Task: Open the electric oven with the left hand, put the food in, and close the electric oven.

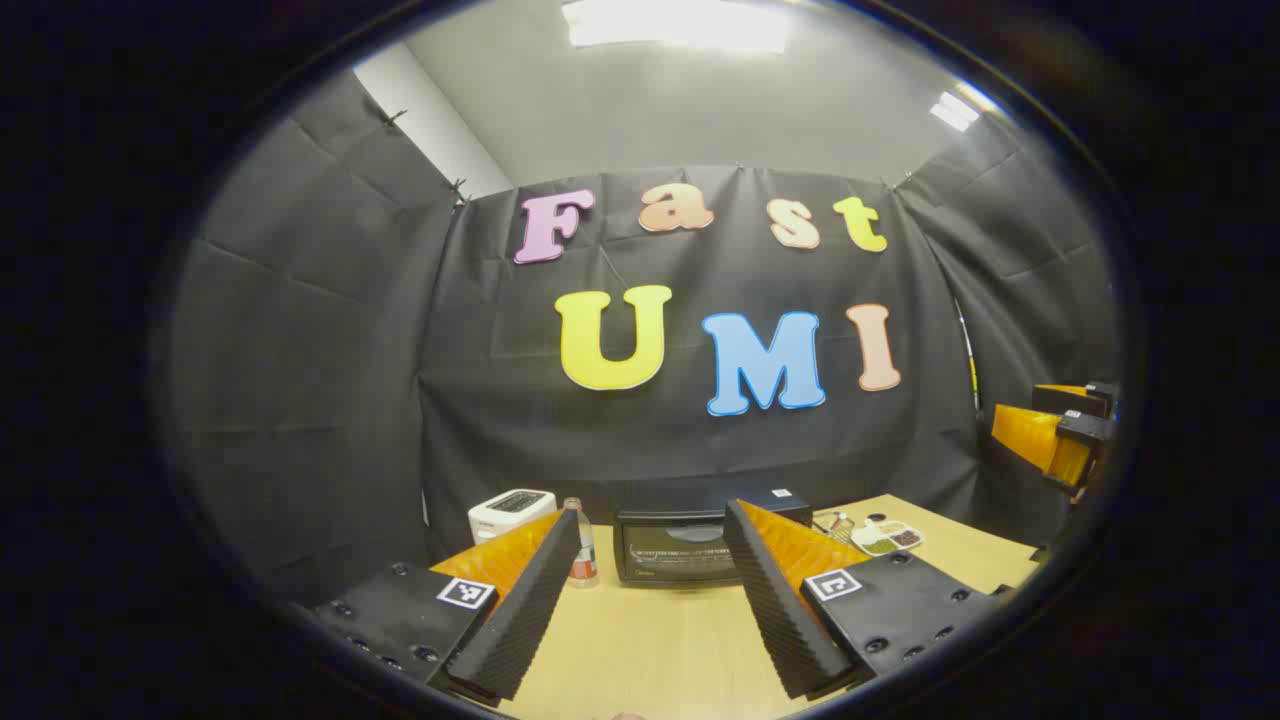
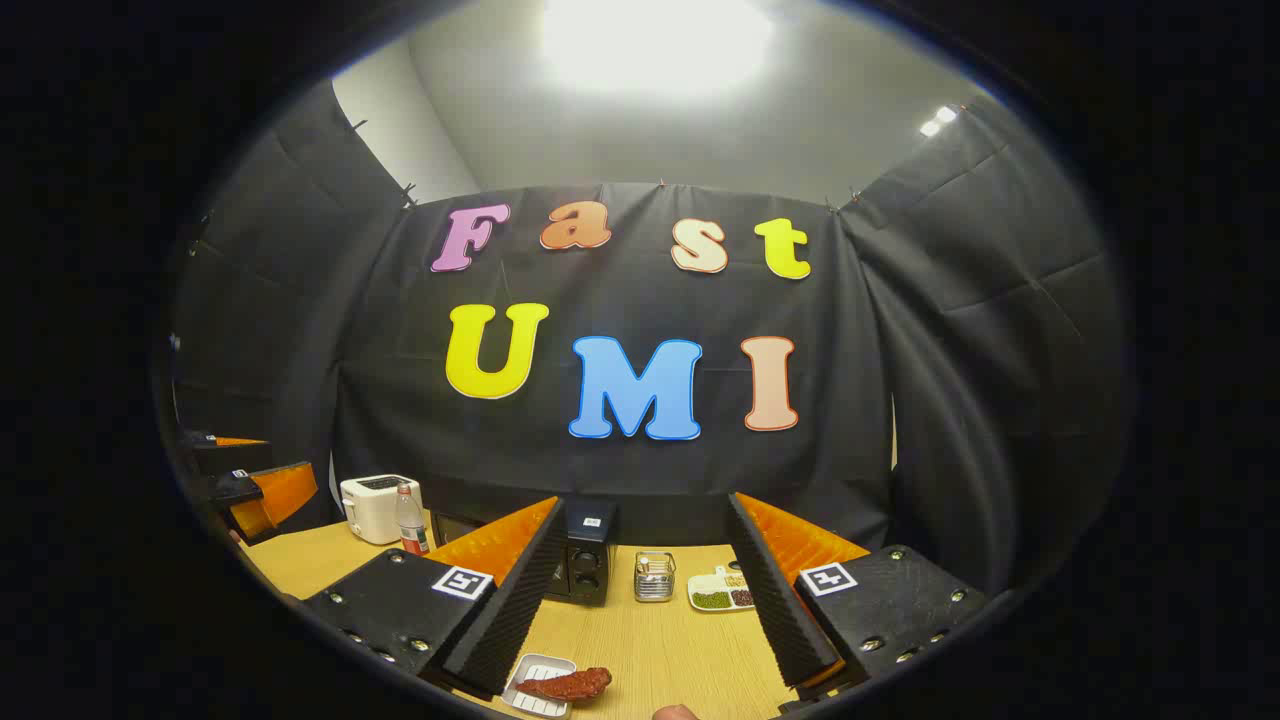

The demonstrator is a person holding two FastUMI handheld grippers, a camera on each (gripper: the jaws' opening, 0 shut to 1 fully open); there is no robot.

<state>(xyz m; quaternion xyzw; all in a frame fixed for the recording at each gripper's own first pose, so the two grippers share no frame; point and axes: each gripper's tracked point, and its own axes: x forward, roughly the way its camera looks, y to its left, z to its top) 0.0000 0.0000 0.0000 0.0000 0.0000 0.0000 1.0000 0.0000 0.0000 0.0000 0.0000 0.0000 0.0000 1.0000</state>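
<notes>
both tongs (image 1: 650, 600) (image 2: 640, 610) gape above the table (image 1: 650, 640), oven (image 1: 675, 550) closed.

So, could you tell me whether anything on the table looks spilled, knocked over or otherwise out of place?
Nothing stands out. The oven sits closed; the toaster and bottle stand upright; the food lies on its tray. Nothing is spilled on the table.

Left gripper (image 1: 650, 590) jaws spread wide above table (image 1: 640, 650); closed electric oven (image 1: 680, 548) straight ahead between jaws.
</notes>
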